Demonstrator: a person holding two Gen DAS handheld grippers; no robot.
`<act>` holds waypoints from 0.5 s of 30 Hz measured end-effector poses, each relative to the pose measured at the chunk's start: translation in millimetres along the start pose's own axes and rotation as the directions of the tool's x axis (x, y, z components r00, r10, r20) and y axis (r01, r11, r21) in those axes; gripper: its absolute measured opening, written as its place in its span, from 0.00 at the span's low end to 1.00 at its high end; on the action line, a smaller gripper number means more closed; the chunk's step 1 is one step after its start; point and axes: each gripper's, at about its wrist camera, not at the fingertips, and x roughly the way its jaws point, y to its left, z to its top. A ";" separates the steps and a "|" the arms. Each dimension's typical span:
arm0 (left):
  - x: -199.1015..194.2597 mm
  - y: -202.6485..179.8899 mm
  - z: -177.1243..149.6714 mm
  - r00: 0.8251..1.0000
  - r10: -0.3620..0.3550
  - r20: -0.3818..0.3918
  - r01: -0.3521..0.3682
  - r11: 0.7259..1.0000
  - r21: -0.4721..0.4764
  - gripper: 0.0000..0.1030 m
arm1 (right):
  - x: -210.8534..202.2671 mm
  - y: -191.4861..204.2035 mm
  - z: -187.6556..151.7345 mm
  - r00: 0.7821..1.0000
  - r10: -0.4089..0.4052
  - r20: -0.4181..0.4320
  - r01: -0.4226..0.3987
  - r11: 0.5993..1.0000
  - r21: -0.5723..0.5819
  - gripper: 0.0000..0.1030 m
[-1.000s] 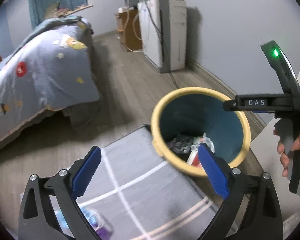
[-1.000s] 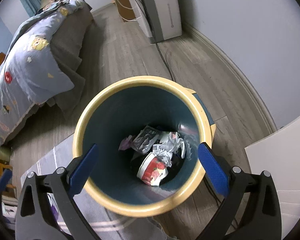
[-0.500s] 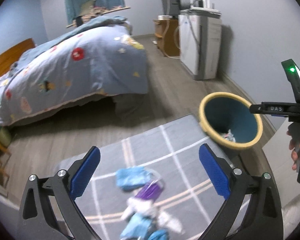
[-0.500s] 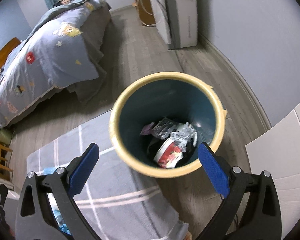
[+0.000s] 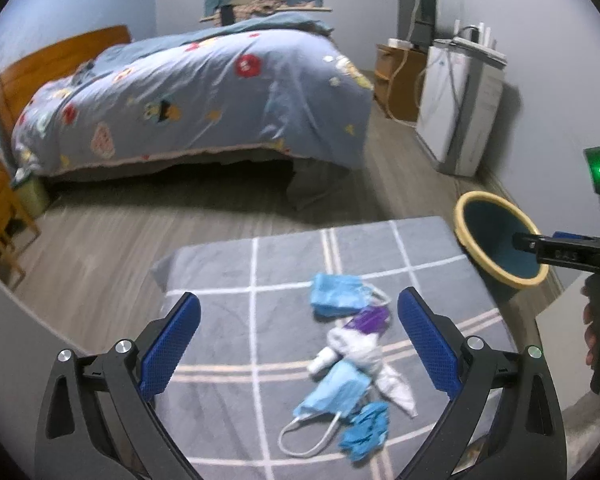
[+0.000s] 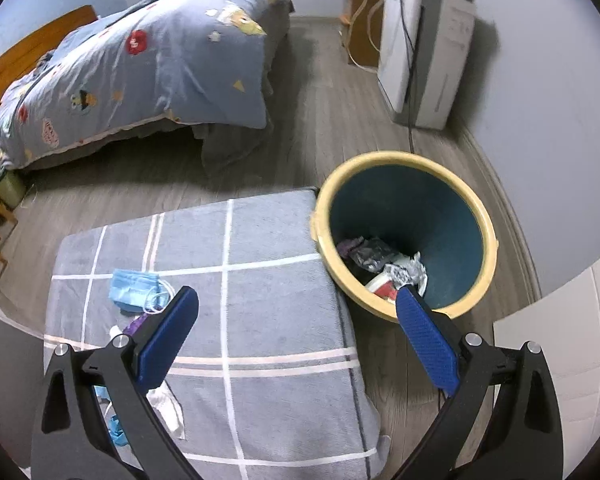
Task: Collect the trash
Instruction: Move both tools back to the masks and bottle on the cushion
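Observation:
A yellow-rimmed teal trash bin (image 6: 408,232) stands on the floor right of a grey checked cushion (image 6: 268,240); it holds crumpled wrappers (image 6: 384,268). It also shows in the left wrist view (image 5: 496,240). On the cushion (image 5: 284,256) lie a blue face mask (image 5: 338,294), a purple wrapper (image 5: 370,319), white tissue (image 5: 360,348), another blue mask (image 5: 332,390) and a blue glove (image 5: 366,430). My left gripper (image 5: 298,346) is open and empty above this pile. My right gripper (image 6: 296,340) is open and empty, between cushion and bin. The mask also shows in the right wrist view (image 6: 136,290).
A bed with a blue patterned duvet (image 5: 204,96) fills the back left. A white appliance (image 5: 460,108) and a wooden cabinet (image 5: 396,76) stand by the right wall. A wooden chair (image 5: 0,220) is at far left. A white panel (image 6: 560,360) is at right.
Both grippers have pulled back and away from the bin toward the cushion. The left view has swung from the bin to the trash pile, which now lies between its fingers.

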 end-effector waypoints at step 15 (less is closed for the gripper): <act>-4.9 43.4 -15.4 1.000 0.007 -0.019 -0.008 0.997 -0.074 0.95 | 10.3 64.2 -20.8 0.993 0.091 -0.072 -0.095 0.994 -0.052 0.94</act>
